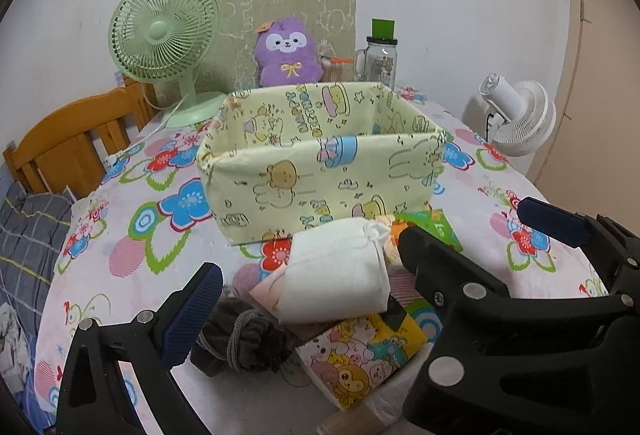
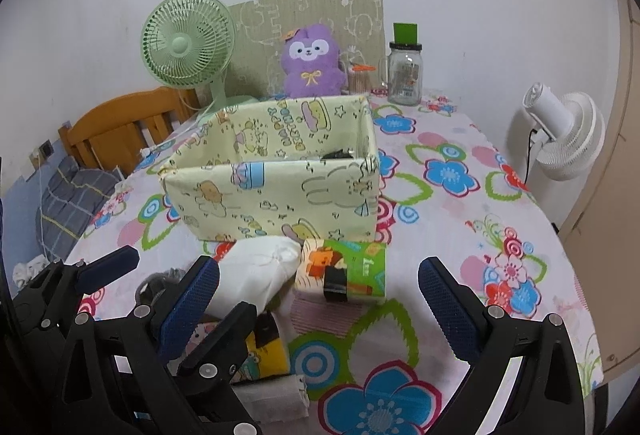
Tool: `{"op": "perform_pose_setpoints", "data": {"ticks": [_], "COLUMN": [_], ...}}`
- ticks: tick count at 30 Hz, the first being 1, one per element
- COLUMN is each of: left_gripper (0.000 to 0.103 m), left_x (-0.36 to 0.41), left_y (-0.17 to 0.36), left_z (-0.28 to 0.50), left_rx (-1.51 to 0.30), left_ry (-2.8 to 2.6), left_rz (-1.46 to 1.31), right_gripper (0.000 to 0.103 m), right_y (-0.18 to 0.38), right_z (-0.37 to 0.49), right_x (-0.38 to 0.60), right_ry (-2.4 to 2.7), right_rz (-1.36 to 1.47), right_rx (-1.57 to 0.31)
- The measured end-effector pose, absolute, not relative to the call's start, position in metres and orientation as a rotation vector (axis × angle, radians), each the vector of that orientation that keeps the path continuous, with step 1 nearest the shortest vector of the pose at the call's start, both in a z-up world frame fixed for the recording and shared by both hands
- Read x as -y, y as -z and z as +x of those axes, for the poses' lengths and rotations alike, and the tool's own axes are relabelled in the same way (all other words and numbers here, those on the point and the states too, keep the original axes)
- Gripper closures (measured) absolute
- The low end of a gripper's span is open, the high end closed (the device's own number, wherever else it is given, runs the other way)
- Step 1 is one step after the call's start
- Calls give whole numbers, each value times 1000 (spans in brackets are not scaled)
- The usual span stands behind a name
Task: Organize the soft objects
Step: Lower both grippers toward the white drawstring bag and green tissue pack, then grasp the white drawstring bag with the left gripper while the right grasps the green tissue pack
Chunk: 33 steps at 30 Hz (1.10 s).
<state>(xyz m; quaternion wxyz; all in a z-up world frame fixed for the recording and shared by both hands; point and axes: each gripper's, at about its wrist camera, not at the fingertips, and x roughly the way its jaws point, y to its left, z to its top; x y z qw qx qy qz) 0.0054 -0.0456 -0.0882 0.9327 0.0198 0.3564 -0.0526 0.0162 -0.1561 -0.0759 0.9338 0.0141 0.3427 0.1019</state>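
A yellow cartoon-print fabric box stands open on the table, also in the right wrist view. In front of it lie a white drawstring pouch, a dark grey pouch with a cord, a cartoon-print tissue pack and a green tissue pack. My left gripper is open, with the white pouch and the grey pouch between its jaws. My right gripper is open, just short of the green pack. The left gripper also shows at the lower left of the right wrist view.
A green desk fan, a purple plush and a glass jar with a green lid stand at the table's back. A wooden chair is at the left. A white fan is off the right edge.
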Motion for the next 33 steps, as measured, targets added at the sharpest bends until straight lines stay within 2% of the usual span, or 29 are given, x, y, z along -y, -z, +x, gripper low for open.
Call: {"op": "perform_pose_setpoints", "data": {"ticks": [33], "left_gripper": [2], "left_x": [46], "left_y": [138], "left_z": [54], "left_rx": [-875], "left_ry": [88], "left_rz": [42], "right_gripper": [2], "right_y": [127], "right_z": [65], "right_x": [171], "right_ry": [-138], "right_rz": [67], "right_rx": [-869]}}
